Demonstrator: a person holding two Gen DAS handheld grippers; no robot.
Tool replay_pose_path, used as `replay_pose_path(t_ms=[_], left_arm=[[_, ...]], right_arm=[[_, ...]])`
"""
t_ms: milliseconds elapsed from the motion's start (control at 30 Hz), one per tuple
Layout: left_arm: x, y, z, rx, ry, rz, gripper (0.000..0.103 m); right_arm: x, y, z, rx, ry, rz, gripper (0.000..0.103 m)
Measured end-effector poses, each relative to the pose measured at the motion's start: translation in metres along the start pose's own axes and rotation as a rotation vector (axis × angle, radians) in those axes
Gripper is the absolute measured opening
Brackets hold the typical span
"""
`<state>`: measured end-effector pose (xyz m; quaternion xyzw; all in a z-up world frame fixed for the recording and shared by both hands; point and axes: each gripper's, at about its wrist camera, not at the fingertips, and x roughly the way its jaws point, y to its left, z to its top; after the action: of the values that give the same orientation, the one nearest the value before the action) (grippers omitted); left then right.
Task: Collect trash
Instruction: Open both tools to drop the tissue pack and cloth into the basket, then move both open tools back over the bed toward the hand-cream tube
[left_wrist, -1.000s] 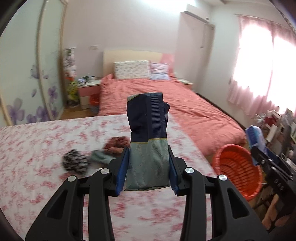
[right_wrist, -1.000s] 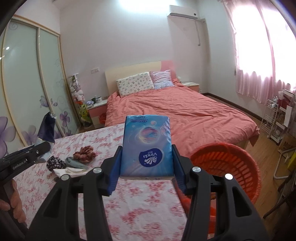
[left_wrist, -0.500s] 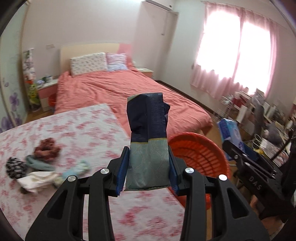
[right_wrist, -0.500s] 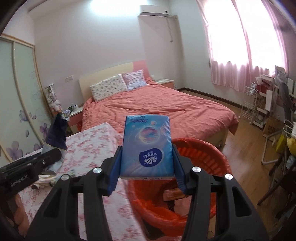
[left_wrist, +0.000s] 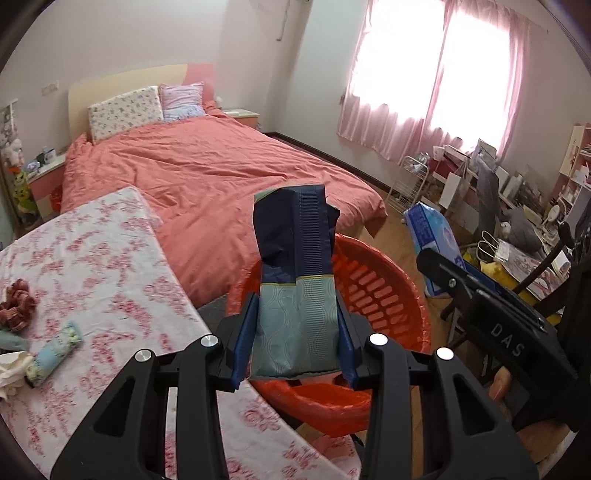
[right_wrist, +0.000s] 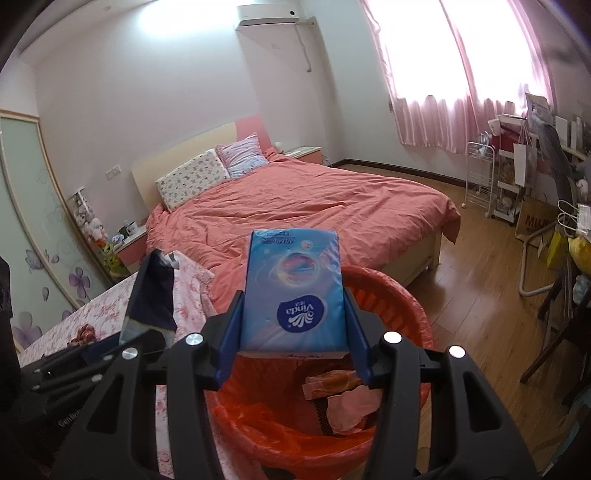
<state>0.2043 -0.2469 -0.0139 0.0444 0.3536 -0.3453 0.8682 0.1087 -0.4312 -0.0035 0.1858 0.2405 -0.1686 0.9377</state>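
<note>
Over the orange basket (right_wrist: 402, 299):
Left gripper (left_wrist: 295, 345): clenched on a dark blue-and-green pouch (left_wrist: 295, 280).
Right gripper (right_wrist: 293, 341): clenched on a blue tissue pack (right_wrist: 293, 290).

We read "Vinda", upside down, on the blue plastic tissue pack (right_wrist: 293, 295); "DAS" on the black right gripper body (left_wrist: 506, 343); "MUJI" on a brown paper bag (right_wrist: 533, 221).

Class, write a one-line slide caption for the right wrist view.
Right gripper holds a blue tissue pack above the red basket.
</note>
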Motion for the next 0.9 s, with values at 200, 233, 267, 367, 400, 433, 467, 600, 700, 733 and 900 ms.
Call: replay_pose_path(t_ms=[200,233,267,367,400,433,467,600,700,733,900], left_arm=[[0.020,-0.008,-0.001,0.018,0.044,-0.006,0.056],[0.024,-0.007,-0.002,0.016,0.057,-0.001,0.061],[0.025,-0.006,-0.004,0.014,0.060,0.012,0.066],[0.030,0.000,-0.010,-0.003,0.082,0.045,0.067],[0.029,0.003,-0.012,-0.012,0.086,0.060,0.067],[0.026,0.009,-0.014,-0.021,0.084,0.081,0.067],[0.024,0.012,-0.015,-0.025,0.081,0.095,0.067],[0.006,0.033,-0.022,-0.043,0.054,0.193,0.069],[-0.014,0.051,-0.030,-0.067,0.029,0.256,0.072],[-0.020,0.058,-0.032,-0.073,0.024,0.270,0.072],[-0.054,0.093,-0.047,-0.106,-0.010,0.368,0.073]], right_arm=[[0.021,-0.014,0.002,0.017,0.022,-0.007,0.053],[0.025,-0.016,0.002,0.023,0.029,-0.009,0.054],[0.031,-0.018,0.002,0.027,0.038,-0.009,0.055],[0.036,-0.019,-0.004,0.035,0.054,-0.019,0.058],[0.036,-0.019,-0.006,0.035,0.056,-0.022,0.058],[0.036,-0.018,-0.009,0.030,0.056,-0.029,0.059],[0.035,-0.017,-0.010,0.023,0.055,-0.035,0.059],[0.031,-0.007,-0.014,-0.023,0.048,-0.058,0.061],[0.029,0.007,-0.016,-0.053,0.049,-0.047,0.061],[0.028,0.013,-0.017,-0.063,0.051,-0.044,0.061],[0.029,0.054,-0.028,-0.140,0.075,-0.001,0.061]])
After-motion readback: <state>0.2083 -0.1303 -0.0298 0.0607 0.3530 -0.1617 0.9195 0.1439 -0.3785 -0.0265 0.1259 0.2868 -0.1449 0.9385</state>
